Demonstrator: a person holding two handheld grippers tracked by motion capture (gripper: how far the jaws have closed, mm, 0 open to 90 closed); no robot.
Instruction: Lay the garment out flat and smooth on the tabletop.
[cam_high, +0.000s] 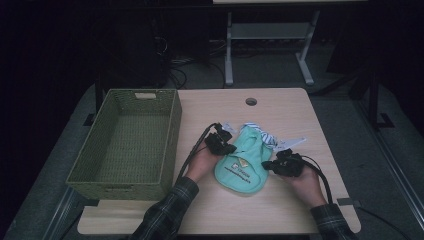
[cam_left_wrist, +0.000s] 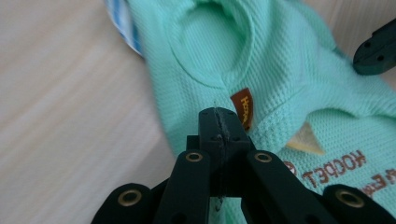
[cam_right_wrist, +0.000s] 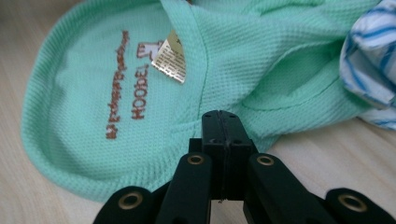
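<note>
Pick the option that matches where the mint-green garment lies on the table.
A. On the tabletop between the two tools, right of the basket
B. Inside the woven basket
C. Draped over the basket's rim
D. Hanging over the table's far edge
A: the high view shows the mint-green garment flat on the table, between the left tool and the right tool, apart from the woven basket at the left.

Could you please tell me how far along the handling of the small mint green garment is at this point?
Done: the mint green garment lies on the table, partly over a blue-striped cloth. In hand: the left gripper and right gripper sit at its opposite edges, jaws closed; whether cloth is pinched cannot be told. Left: the wicker basket beside it holds nothing, so probably folding and placing.
</note>
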